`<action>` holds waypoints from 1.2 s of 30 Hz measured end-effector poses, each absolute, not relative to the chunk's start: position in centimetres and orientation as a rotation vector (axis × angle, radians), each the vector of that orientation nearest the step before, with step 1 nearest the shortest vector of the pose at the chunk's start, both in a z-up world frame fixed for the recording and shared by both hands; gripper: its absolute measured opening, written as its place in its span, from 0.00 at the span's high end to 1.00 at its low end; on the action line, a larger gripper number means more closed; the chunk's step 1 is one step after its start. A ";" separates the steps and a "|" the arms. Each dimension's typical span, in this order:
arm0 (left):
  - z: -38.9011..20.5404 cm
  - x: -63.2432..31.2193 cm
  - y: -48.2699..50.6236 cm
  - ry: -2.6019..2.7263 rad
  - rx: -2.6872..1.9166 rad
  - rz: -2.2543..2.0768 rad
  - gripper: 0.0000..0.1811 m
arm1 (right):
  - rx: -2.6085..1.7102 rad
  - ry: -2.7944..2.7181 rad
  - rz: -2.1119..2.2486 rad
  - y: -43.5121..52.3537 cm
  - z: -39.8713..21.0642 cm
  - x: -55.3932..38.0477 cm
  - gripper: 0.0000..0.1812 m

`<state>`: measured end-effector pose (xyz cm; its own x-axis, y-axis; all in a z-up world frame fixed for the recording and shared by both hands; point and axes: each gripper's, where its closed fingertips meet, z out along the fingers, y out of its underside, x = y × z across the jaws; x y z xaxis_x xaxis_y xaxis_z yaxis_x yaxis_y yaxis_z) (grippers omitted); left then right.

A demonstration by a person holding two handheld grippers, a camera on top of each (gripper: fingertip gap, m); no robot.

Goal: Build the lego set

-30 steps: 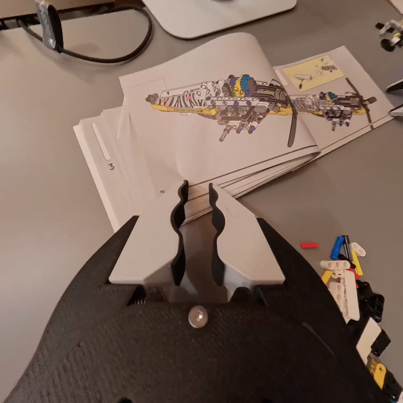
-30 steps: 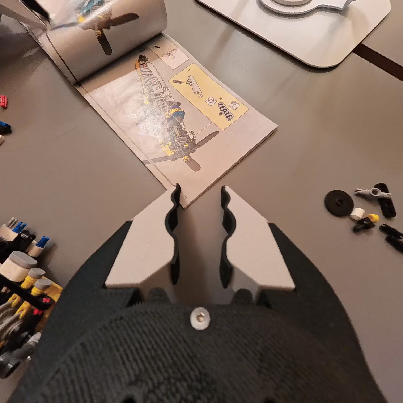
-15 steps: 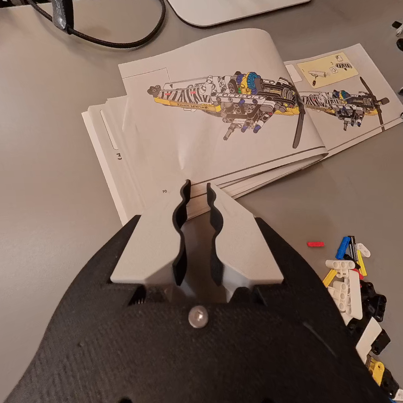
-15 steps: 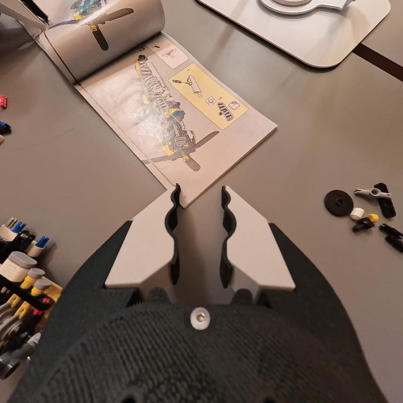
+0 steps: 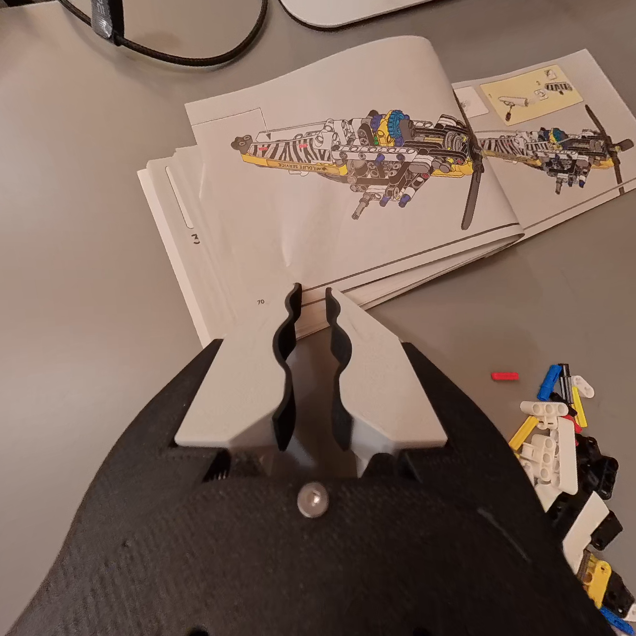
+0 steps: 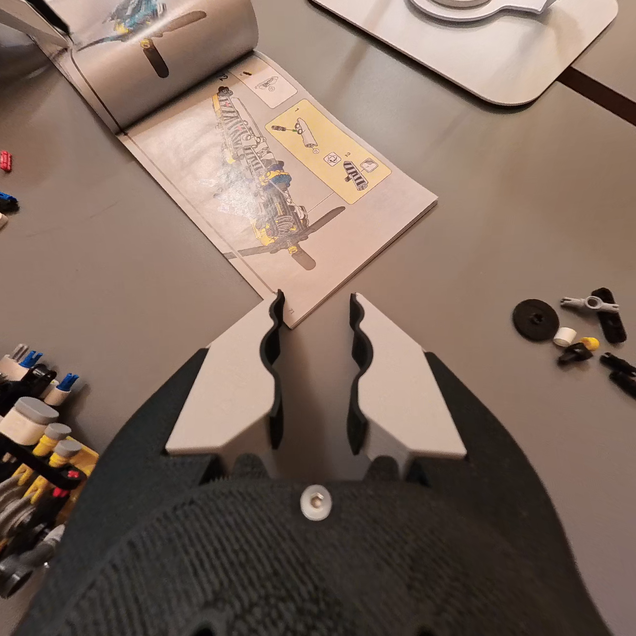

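Note:
The open instruction booklet [image 5: 309,206] lies on the grey table, its left page arched up. My left gripper [image 5: 312,292] hovers over the booklet's near edge, its jaws a narrow gap apart with nothing between them. My right gripper [image 6: 317,297] is open wider and empty. Its left fingertip [image 6: 278,303] is at the near corner of the booklet's right page [image 6: 309,223]. A pile of loose white, black, yellow and blue pieces [image 5: 557,447] lies to the right of the left gripper. A partly built assembly [image 6: 31,447] sits at the lower left in the right wrist view.
A red pin [image 5: 504,375] lies apart from the pile. A black disc [image 6: 535,320], a grey connector [image 6: 592,303] and small black and yellow parts lie right of the right gripper. A white stand base [image 6: 481,51] and a black cable [image 5: 172,58] are at the back. The tips of one gripper are about 30 centimeters away from the tips of the other.
My left gripper's jaws have narrowed slightly, and it has shifted a little relative to the booklet. The right gripper has not moved.

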<state>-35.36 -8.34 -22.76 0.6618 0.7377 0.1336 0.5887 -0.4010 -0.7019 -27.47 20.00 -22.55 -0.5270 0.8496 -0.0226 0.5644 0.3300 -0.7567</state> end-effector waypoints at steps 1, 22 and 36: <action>-22.8 -35.3 -8.4 -1.021 -2.134 0.262 0.93 | -1.253 -2.223 1.035 20.0 -22.5 -27.5 0.79; -22.8 -35.3 -9.0 -1.019 -2.156 0.265 0.94 | -1.270 -2.226 1.053 20.1 -22.6 -27.5 0.81; -19.1 -35.4 -6.6 -0.823 -2.037 0.440 1.00 | -0.954 -2.132 1.056 18.2 -20.1 -28.6 0.94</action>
<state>-35.42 -6.56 -19.11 0.7189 0.6951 -0.0014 0.3875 -0.4024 -0.8294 -28.57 18.18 -20.14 -0.5827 0.7940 0.1733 0.3434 0.4338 -0.8330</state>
